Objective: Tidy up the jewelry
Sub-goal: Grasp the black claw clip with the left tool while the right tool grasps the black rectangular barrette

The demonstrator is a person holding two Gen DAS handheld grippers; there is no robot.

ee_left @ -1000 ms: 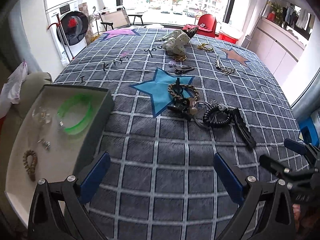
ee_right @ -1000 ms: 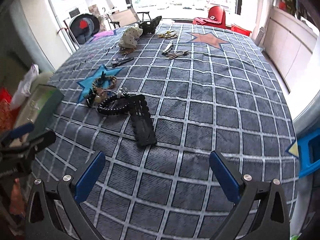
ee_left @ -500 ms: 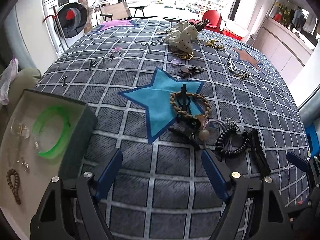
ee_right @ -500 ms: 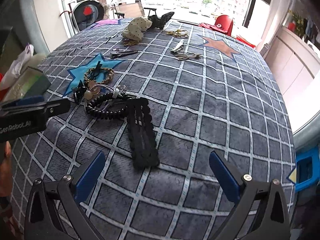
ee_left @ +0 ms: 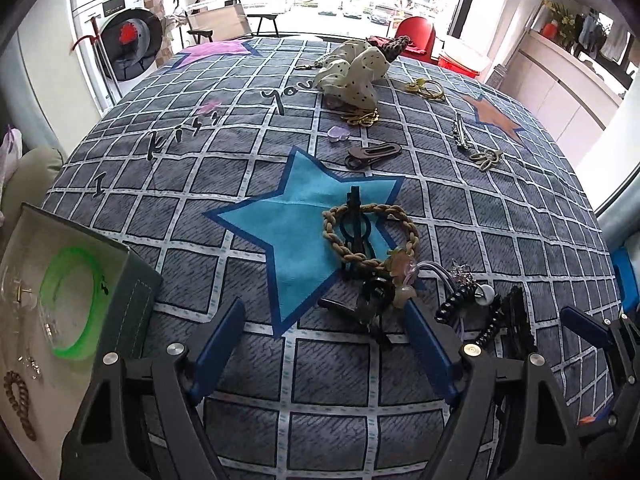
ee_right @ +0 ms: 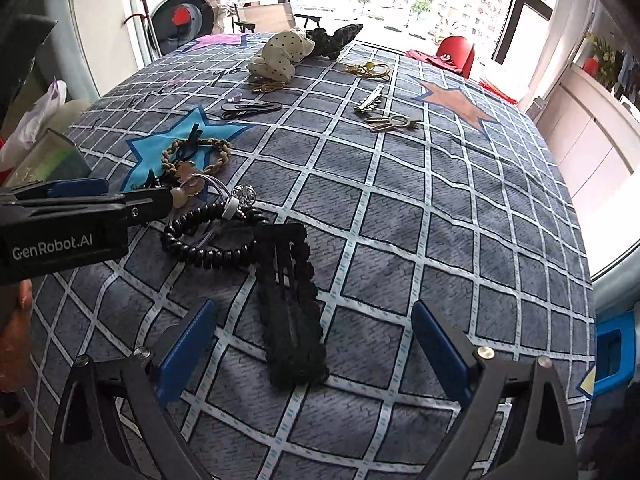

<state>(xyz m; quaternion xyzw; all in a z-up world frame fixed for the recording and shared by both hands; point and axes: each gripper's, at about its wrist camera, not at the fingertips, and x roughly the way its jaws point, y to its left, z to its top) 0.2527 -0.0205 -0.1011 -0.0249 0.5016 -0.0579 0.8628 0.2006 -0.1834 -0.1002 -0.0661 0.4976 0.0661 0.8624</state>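
I am reaching for the pile. My left gripper (ee_left: 324, 334) hangs with jaws apart and empty near the dark clip (ee_left: 374, 300). My right gripper (ee_right: 312, 338) is closing, its jaws not yet touching the lace clip (ee_right: 290, 300) between them. Next (I judge): lower, pinch, carry to the box (ee_left: 128, 308).

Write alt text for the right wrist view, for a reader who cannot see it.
The right tongs, closing with nothing gripped, hover over a long black scalloped hair clip on a grey checked cloth. Beside the clip lie a black coil hair tie and a braided tan band; the left tongs reach in from the left edge.
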